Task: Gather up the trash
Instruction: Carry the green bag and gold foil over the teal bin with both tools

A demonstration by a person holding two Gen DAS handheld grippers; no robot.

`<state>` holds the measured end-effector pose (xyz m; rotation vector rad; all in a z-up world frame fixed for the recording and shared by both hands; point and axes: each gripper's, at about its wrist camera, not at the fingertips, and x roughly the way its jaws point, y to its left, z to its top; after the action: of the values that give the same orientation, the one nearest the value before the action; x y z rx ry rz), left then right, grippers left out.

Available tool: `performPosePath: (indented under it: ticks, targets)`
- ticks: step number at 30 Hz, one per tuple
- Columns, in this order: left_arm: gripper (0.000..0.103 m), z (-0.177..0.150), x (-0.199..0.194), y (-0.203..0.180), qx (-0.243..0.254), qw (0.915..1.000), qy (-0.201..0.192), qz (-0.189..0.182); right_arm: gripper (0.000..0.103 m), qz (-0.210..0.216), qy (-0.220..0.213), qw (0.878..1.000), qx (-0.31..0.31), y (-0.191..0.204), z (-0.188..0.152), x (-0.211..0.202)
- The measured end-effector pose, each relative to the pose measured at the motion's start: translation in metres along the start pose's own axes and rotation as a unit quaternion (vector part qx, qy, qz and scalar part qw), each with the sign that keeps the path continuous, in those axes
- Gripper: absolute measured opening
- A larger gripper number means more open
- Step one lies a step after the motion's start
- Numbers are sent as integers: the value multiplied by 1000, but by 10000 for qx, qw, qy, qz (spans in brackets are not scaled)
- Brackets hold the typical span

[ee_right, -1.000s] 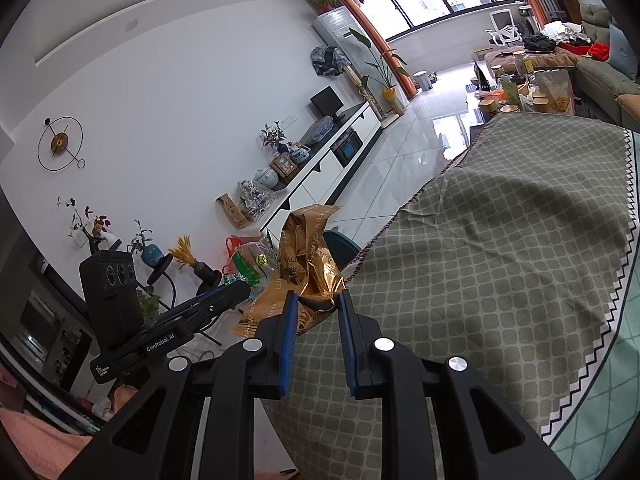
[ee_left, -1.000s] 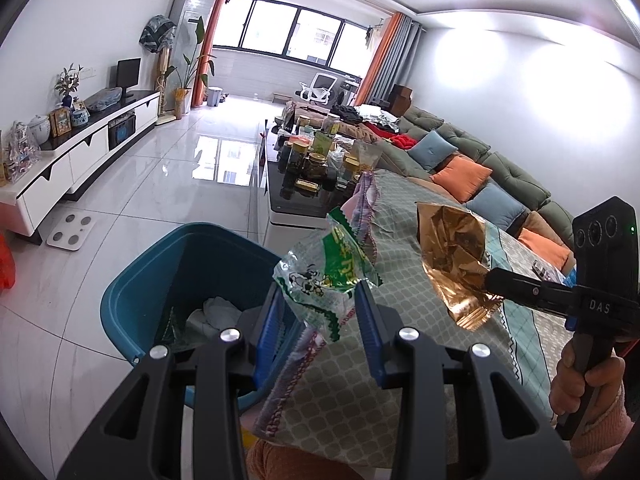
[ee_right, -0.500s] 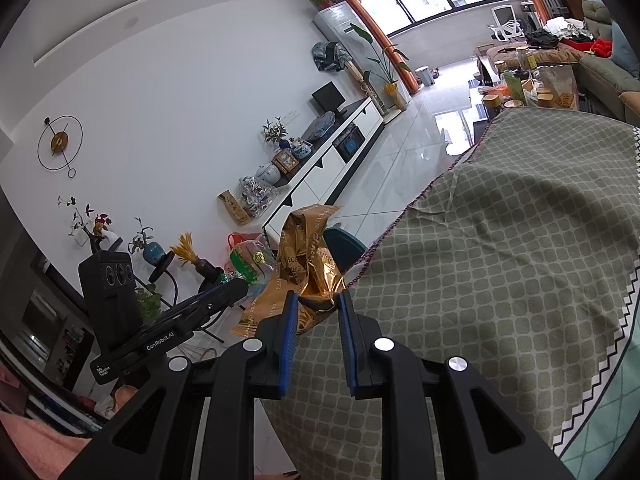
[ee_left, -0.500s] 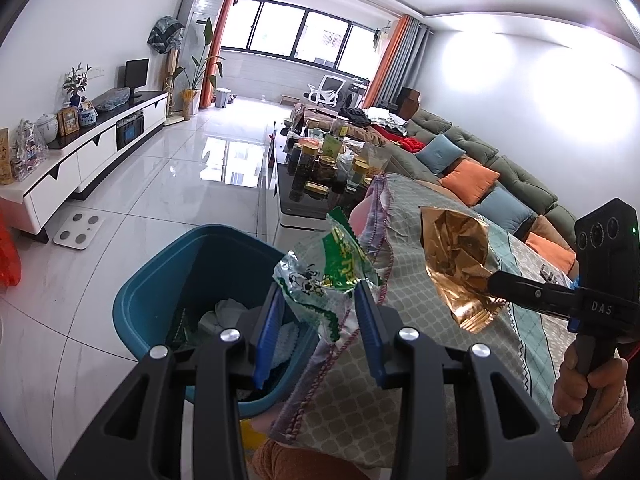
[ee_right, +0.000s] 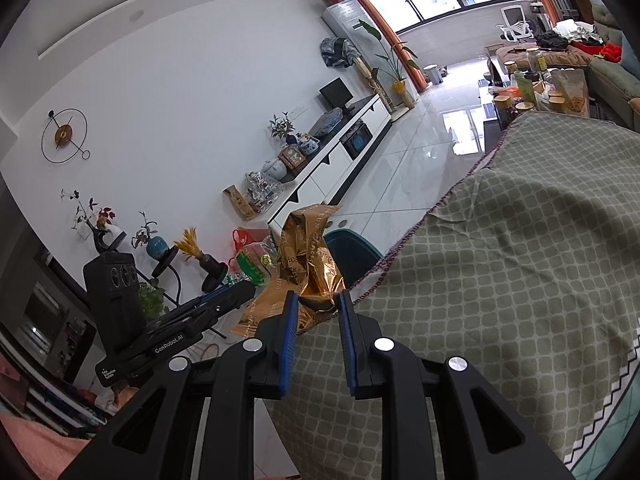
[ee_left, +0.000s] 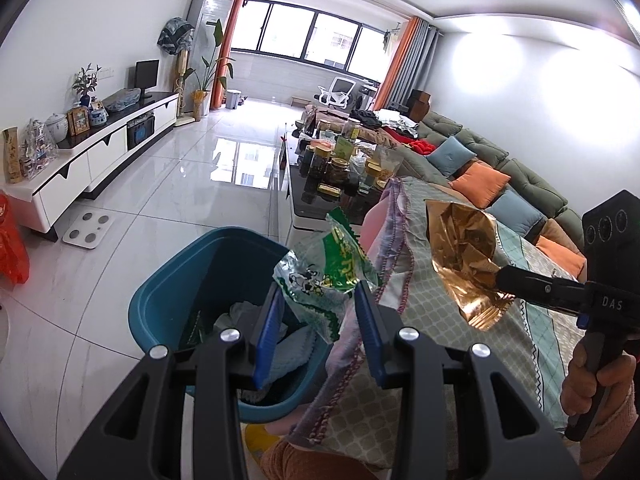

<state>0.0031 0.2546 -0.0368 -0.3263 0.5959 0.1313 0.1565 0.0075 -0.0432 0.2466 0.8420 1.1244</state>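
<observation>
A home living room: sofa at 2 o'clock, TV cabinet at 9, windows at 12.

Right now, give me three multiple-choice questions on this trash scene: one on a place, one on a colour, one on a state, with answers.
1. Where is the blue plastic bin?
A. on the sofa
B. on the tiled floor beside the cloth-covered table
C. on the TV cabinet

2. What colour is the crinkled foil wrapper in the right gripper?
A. gold
B. red
C. white

3. What does the left gripper hold?
A. nothing
B. a jar
C. a green-printed clear plastic bag

Answers: B, the bin stands on tiles at the table's edge; A, the foil shines gold; C, the bag sits between its pads.
</observation>
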Motion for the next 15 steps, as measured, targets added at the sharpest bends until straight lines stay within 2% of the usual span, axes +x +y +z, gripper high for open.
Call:
performPosePath:
  ticks: [15]
  targets:
    - [37,1,4,2,-55,9999,28,119,20,34,128,9999,-30,4,5,16]
